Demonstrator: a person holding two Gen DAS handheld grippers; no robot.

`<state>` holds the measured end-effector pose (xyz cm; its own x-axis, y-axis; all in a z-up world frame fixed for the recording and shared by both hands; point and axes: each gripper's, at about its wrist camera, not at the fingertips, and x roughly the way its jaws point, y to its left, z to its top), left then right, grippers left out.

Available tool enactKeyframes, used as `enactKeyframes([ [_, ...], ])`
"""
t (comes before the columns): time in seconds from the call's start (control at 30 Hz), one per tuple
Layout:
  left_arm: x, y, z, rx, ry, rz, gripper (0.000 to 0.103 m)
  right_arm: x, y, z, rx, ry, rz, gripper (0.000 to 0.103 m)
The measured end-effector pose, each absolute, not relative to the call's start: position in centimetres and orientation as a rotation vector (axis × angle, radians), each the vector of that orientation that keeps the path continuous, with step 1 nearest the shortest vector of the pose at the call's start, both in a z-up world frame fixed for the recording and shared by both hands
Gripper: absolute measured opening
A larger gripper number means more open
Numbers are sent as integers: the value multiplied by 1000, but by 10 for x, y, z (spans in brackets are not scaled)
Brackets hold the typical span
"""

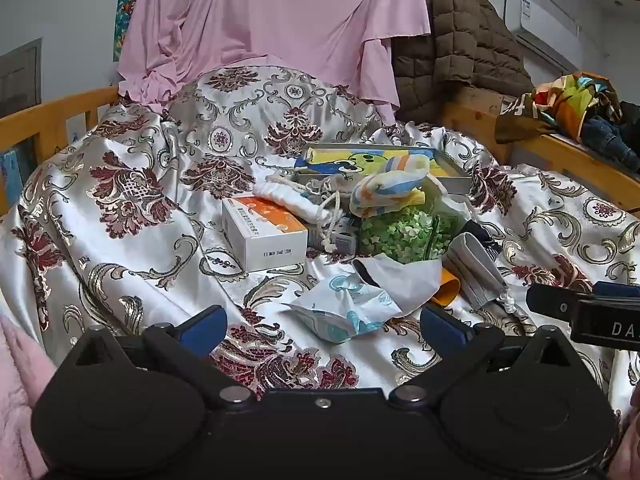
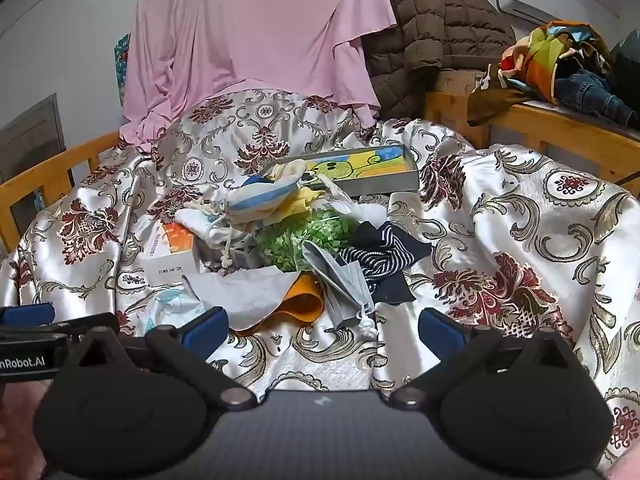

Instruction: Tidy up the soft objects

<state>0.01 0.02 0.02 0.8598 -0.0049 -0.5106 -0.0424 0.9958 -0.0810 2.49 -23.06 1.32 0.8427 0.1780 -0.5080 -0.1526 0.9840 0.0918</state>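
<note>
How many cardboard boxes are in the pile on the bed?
1 clearly: a white and orange box at the pile's left edge, under a white drawstring pouch. More could be buried under the pouch and the green bag.

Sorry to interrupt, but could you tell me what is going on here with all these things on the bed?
A person holds a two-finger gripper in each hand over a patterned satin bedspread. Both the left gripper and the right gripper are open and hold nothing. Ahead lies an unsorted pile: a striped sock, a grey pouch, a dark striped cloth, a bag of green bits and a white box, with a shallow tray behind.
</note>
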Motion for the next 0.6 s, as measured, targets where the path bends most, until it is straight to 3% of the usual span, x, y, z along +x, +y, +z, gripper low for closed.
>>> enactKeyframes([
  [0.6, 0, 1, 0, -101, 535, 17, 102, 26, -229, 10, 45, 542, 183, 103],
])
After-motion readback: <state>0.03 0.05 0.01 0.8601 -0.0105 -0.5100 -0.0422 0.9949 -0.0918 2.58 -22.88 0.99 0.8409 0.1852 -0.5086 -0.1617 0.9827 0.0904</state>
